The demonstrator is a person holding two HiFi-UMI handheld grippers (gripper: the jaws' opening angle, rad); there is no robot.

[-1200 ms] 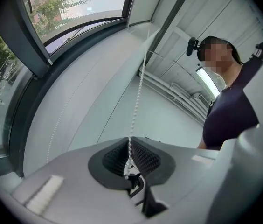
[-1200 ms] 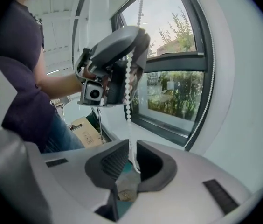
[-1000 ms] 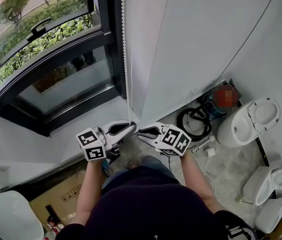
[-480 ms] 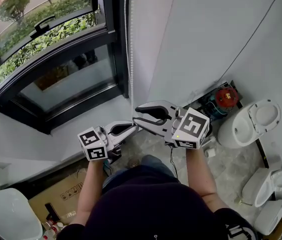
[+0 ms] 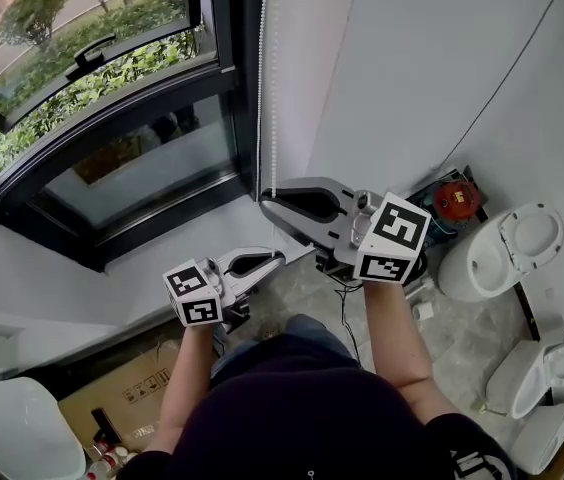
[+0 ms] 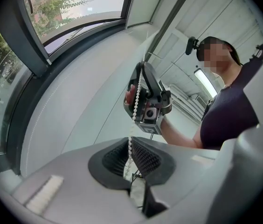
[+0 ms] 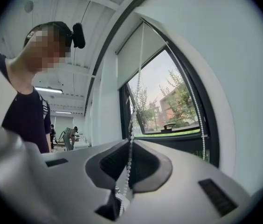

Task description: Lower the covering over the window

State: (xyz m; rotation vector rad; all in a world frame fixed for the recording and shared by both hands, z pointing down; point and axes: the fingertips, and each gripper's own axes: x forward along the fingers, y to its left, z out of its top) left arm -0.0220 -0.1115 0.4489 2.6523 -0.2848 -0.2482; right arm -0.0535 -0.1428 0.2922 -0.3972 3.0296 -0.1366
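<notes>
Head view: left tongs (image 5: 278, 259) and right tongs (image 5: 266, 198) are both clamping the bead chain (image 5: 271, 98); pulling straight down, alternating grips, is looking wisest.

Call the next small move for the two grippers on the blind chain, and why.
Probably draw the right gripper straight down. Its jaws look closed on the bead chain above the left gripper, which also clamps it, and the blind covers only the top of the window.
</notes>
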